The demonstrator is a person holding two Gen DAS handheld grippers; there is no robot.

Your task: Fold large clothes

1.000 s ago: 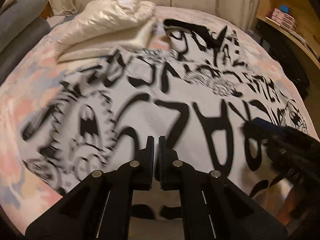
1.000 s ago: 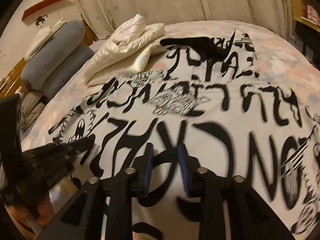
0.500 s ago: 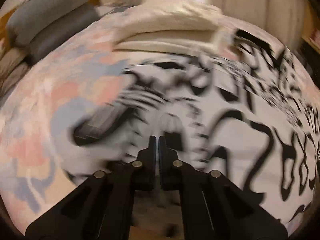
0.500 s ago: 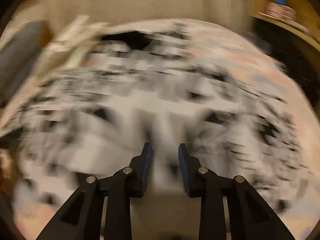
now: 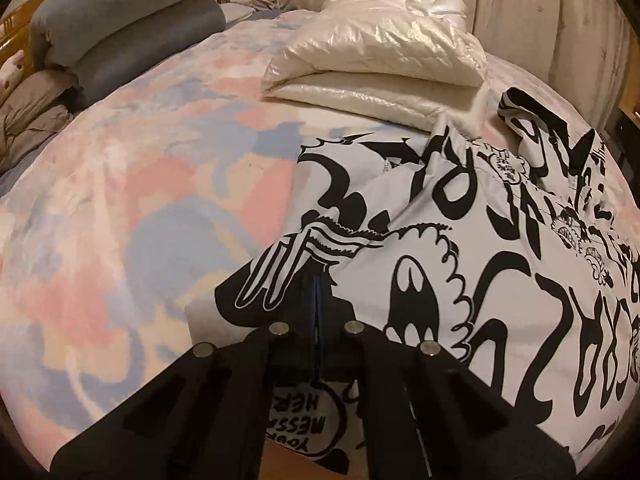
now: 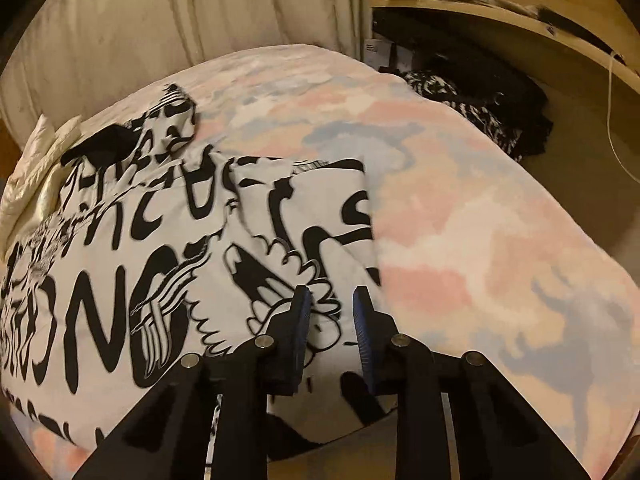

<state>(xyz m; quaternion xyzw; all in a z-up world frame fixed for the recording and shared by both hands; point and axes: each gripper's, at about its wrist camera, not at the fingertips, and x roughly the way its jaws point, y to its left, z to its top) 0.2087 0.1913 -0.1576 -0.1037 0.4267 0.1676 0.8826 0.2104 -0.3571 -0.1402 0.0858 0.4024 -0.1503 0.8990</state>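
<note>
Left gripper [image 5: 317,280]: jaws closed together, pinching a fold of the black-and-white printed shirt [image 5: 460,240] at its fingertips. Shirt spreads ahead and to the right of it over the pastel bedspread [image 5: 140,200]; folded white puffer jacket [image 5: 380,64] lies farther ahead.

Right gripper [image 6: 330,300]: jaws part open and just been closing, hovering above the shirt [image 6: 160,240] edge, no cloth visibly pinched. Bare bedspread [image 6: 480,240] lies to its right.

White black-lettered garment [image 5: 460,248], pastel pink-blue bedspread [image 5: 140,184], cream jacket [image 5: 376,56]
</note>
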